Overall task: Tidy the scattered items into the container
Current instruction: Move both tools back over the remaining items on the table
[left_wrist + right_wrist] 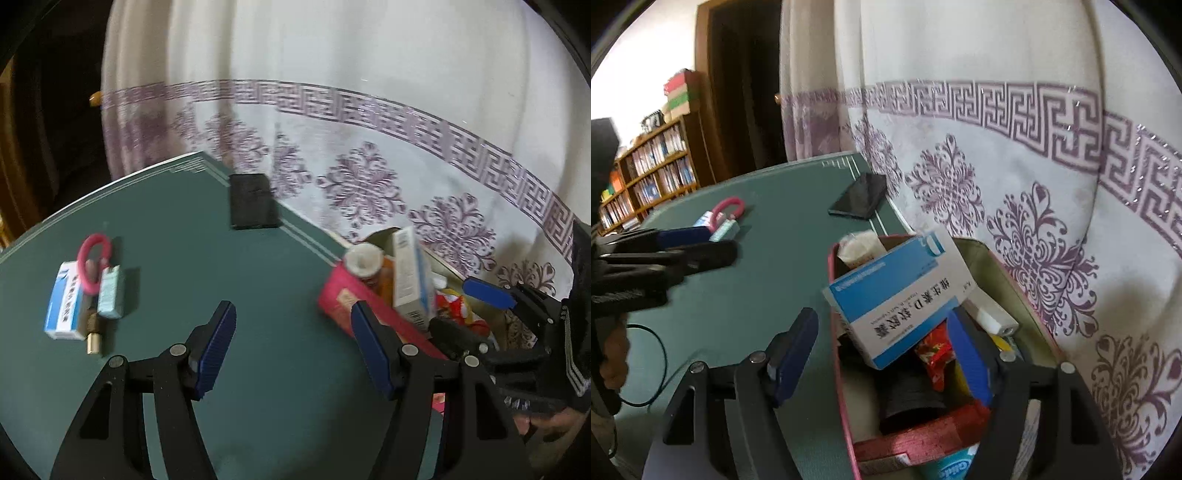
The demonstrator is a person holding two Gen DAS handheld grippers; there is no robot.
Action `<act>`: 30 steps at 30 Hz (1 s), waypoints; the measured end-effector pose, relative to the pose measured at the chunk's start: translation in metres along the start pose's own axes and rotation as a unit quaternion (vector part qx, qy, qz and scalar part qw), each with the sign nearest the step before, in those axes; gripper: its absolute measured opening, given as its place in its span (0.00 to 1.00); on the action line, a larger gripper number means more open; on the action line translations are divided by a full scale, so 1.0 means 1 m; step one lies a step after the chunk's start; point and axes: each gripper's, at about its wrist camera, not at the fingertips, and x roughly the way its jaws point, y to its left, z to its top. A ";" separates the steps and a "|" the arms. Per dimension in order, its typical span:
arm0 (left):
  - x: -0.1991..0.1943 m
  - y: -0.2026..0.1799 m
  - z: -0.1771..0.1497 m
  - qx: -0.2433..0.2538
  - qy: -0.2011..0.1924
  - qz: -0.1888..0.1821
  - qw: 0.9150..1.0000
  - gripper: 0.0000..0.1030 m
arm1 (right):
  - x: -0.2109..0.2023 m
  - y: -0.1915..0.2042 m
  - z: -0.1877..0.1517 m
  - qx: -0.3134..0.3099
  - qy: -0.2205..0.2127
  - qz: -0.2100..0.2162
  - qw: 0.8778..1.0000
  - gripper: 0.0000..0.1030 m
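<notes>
A pink box container (345,299) (837,354) stands at the right edge of the green table (258,302), full of items. A blue-and-white medicine box (901,299) (408,280) leans on top inside it, beside a white-capped orange bottle (364,264). On the table's left lie a blue-white box (64,301), a small teal box (110,291), a pink ring (94,264) and a small brass piece (93,338). My left gripper (293,341) is open and empty over the table. My right gripper (886,356) is open over the container, empty.
A black phone (254,201) (858,199) lies at the table's far edge. A white curtain with purple pattern (1015,184) hangs behind. A bookshelf (646,173) stands far left. A thin black cable (653,354) loops on the table.
</notes>
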 end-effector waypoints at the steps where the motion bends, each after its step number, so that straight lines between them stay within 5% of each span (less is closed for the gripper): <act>1: -0.001 0.005 -0.001 -0.006 0.000 0.002 1.000 0.66 | 0.003 -0.003 0.001 0.004 0.007 -0.005 1.000 0.74; 9: -0.005 0.053 -0.017 -0.051 0.002 0.034 0.998 0.66 | 0.009 -0.030 0.004 0.062 0.018 -0.086 0.994 0.74; 20: -0.015 0.137 -0.035 -0.120 -0.003 0.103 0.987 0.66 | -0.014 0.014 0.017 0.064 -0.066 -0.036 0.995 0.77; 30: -0.015 0.203 -0.040 -0.154 0.004 0.151 0.976 0.66 | 0.003 0.079 0.021 0.011 -0.051 0.031 0.998 0.77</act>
